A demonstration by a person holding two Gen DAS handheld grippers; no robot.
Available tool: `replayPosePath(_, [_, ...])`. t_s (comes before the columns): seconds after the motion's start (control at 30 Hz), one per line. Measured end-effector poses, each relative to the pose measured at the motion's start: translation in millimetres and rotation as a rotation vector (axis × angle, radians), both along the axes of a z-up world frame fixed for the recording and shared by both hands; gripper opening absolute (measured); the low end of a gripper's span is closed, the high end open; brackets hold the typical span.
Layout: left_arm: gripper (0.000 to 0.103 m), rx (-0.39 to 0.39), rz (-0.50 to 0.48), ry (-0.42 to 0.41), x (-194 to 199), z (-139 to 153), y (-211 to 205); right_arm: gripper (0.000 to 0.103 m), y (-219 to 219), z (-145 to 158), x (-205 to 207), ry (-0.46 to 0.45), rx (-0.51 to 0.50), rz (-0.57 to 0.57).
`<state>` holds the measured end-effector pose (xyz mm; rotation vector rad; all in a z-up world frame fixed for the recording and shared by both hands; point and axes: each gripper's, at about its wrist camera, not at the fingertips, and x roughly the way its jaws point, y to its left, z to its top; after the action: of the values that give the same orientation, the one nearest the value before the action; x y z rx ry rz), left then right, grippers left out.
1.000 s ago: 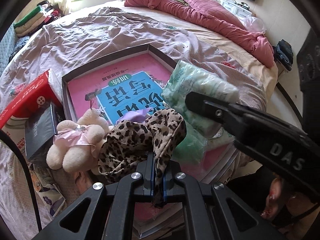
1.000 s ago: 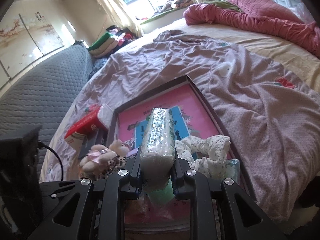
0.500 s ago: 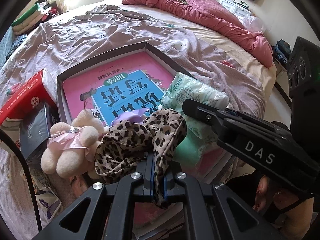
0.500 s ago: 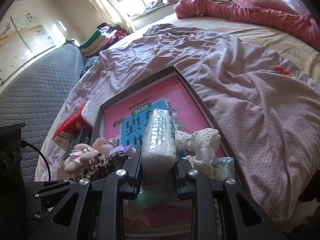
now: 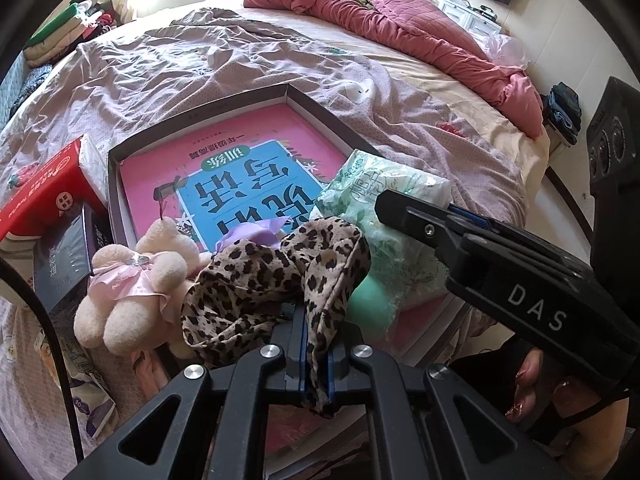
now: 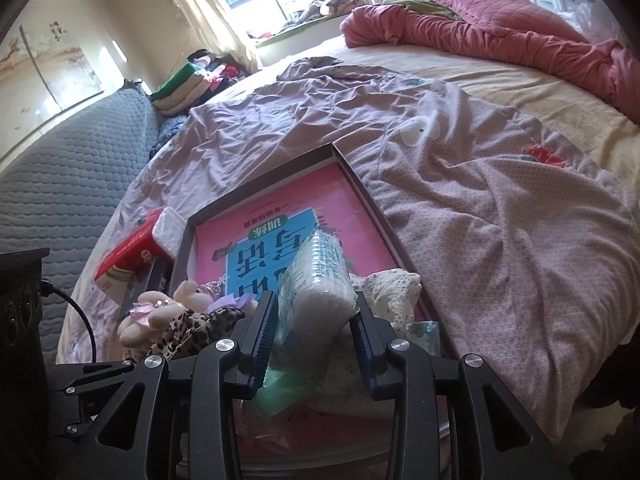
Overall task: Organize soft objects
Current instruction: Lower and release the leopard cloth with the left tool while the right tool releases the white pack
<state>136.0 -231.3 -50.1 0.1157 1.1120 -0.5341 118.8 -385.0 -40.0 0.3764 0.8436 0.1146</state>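
- Your left tool [image 5: 316, 360] is clenched on the leopard-print cloth [image 5: 276, 280]; the pinched fold hangs down between the fingers and the rest bunches up just ahead of the tips.
- Your right tool [image 6: 314, 336] stands spread around the tissue pack [image 6: 320, 280]. Gaps show on both sides, so it looks let go of the pack, or nearly so; whether a pad touches it you cannot tell.
- The pack's long axis runs straight forward from the right tool, along the fingers, with its far end tipped up over the pink book in the shallow box [image 6: 360, 184].
- In the left view the same pack [image 5: 384, 200] lies ahead and to the right of the left tool, with the right tool's finger across it.
- The plush bear [image 5: 132, 280] sits ahead-left of the left tool, touching the cloth, at the box's near edge.
- A white lace piece [image 6: 394, 292] lies just right of the pack.
- The likely move hinges on the open box floor, which lies directly forward of both tools; the left tool, already loaded, is the one placed to carry forward.
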Motion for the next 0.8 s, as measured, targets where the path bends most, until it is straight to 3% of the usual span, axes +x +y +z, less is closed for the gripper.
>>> replayPosePath(0.57, [0.014, -0.044, 0.014, 0.024, -2.3, 3.6, -2.2, 0.045, -16.3, 5.9, -11.7, -0.008, -0.001, -0.056])
replayPosePath(0.8, [0.033, -0.046, 0.022, 0.017, -4.8, 8.9, -3.6, 0.046, -15.4, 12.3, -14.3, -0.022, -0.001, -0.048])
